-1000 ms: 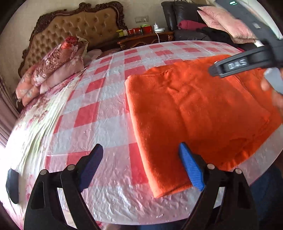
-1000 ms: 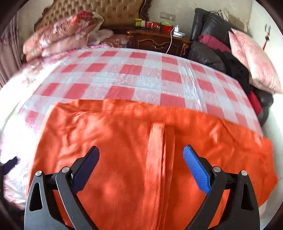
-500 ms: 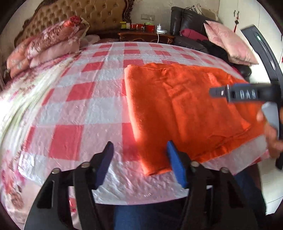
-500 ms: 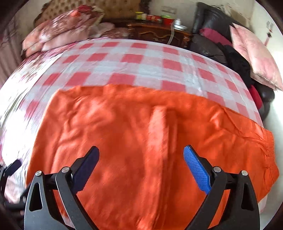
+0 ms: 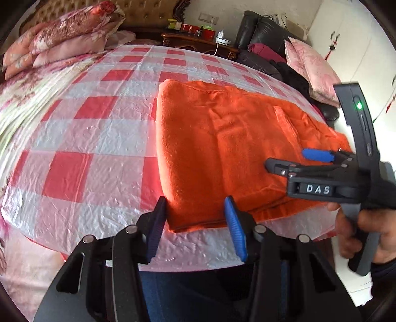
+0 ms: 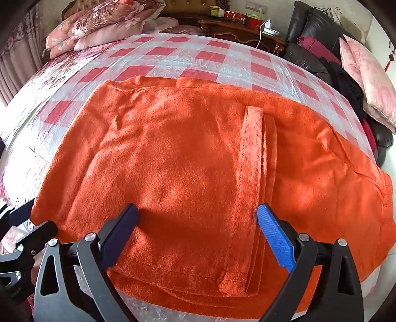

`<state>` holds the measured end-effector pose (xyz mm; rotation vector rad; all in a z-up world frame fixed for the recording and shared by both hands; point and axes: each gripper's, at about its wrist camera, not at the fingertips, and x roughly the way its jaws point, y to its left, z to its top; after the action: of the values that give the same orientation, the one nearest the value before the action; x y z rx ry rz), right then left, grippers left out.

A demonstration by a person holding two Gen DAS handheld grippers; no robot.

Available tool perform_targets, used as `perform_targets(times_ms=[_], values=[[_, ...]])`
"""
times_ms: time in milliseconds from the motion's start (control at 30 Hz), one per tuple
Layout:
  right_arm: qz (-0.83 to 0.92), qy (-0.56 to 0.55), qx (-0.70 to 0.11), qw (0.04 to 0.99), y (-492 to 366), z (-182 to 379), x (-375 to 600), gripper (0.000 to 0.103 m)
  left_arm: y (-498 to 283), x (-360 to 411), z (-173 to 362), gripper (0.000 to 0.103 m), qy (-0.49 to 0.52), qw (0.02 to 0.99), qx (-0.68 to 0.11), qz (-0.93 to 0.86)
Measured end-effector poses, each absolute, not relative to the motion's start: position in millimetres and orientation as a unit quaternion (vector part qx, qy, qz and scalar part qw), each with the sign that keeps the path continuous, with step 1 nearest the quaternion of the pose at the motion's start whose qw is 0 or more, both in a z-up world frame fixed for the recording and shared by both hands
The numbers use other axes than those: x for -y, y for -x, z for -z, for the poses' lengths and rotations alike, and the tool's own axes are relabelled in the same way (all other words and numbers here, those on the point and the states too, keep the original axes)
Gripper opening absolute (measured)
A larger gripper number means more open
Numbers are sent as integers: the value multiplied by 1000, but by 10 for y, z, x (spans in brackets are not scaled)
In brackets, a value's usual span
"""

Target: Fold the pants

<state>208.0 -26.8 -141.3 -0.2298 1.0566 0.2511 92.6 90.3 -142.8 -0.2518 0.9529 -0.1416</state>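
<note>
Bed [image 5: 104, 128] is wearing a red-and-white checked plastic cover, crinkled, over a floral sheet showing at the left side. Far left: stacked floral quilts [image 5: 61, 27] lying against a tufted headboard [image 5: 148, 10]. Behind, a dark wooden nightstand [image 6: 242, 32] carrying jars and a charger, then a black leather sofa [image 6: 314, 32] with a pink pillow [image 6: 366, 74] and dark clothes at the right.

Left half of the cover is lying bare; the near bed edge is running right under both tools, cover hanging over it.

Orange pants [image 6: 178, 153], fleecy, are lying folded flat on the right part of the bed, reaching the near edge; a cuffed leg end [image 6: 250, 193] is lying on top, running front to back.

Left gripper [image 5: 195, 223] is hovering at the near-left corner of the pants, jaws apart, corner sitting between them, left finger [image 5: 157, 223] just beside the folded side edge; contact can't be told. Right gripper [image 6: 198, 237] is hovering low over the near hem, jaws wide apart, leg-end strip just inside the blue right finger [image 6: 274, 237]. In the left wrist view the right hand [image 5: 366, 230] is gripping its handle, off the bed's right corner.
</note>
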Motion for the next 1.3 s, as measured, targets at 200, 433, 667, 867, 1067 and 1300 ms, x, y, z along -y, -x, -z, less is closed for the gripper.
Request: perform_targets(times_ms=[200, 433, 667, 867, 1067, 1300], values=[[-123, 105, -502, 850, -2085, 1415, 286, 93, -962, -994, 1447, 35, 178, 863, -466, 82], [-123, 105, -502, 850, -2088, 1415, 288, 94, -954, -1167, 1511, 33, 263, 841, -462, 97], [-122, 105, -504, 849, -2091, 1422, 295, 94, -951, -1392, 1617, 40, 374, 804, -448, 113], [-117, 108, -504, 849, -2087, 1419, 282, 95, -1038, -1344, 1626, 25, 372, 798, -462, 106], [-112, 116, -506, 848, -2078, 1406, 261, 95, -1034, -1402, 1636, 12, 379, 801, -450, 108], [-99, 135, -517, 839, -2101, 1373, 203, 95, -1036, -1406, 1577, 9, 364, 812, -442, 110]])
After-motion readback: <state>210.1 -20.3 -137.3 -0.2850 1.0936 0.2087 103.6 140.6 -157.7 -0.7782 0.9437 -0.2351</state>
